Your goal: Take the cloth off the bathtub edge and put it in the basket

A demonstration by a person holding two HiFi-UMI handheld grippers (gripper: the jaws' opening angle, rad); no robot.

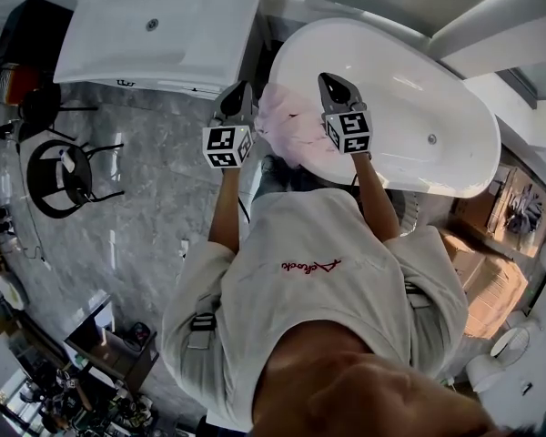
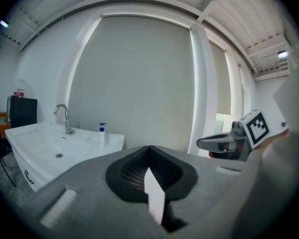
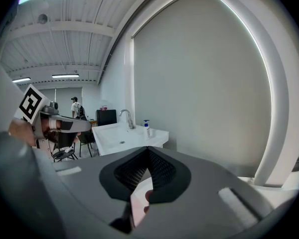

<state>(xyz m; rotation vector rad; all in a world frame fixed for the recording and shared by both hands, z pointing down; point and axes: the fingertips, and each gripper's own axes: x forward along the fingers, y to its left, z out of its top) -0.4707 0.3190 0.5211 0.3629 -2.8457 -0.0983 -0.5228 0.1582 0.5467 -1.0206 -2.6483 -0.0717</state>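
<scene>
- Cloth (image 1: 287,126): pink and rumpled, heaped on the left end of the bathtub (image 1: 409,62) edge, the end nearest the person. It lies between the two grippers and lower than both.
- Left gripper (image 1: 239,92): held up over the floor just left of the cloth. Its own view shows the jaws brought together at the tip with nothing between them, pointing at the far wall rather than down.
- Right gripper (image 1: 331,85): raised over the tub's edge just right of the cloth. Its jaws are likewise closed and empty, and neither claw touches the cloth.
- Handling, as a judgement: the cloth looks soft, light and limp. It should bunch and sag when lifted, and trailing folds may drag along the smooth rim. It does not look fragile.
- Where to grasp: a raised fold at the top of the heap seems best, pinched through several layers. The jaws would have to open and tip downward first.
- Surroundings: a white sink (image 1: 155,25) stands at the left. A dark round wire frame (image 1: 59,176) on the floor may be the basket, though that cannot be told for certain.
</scene>
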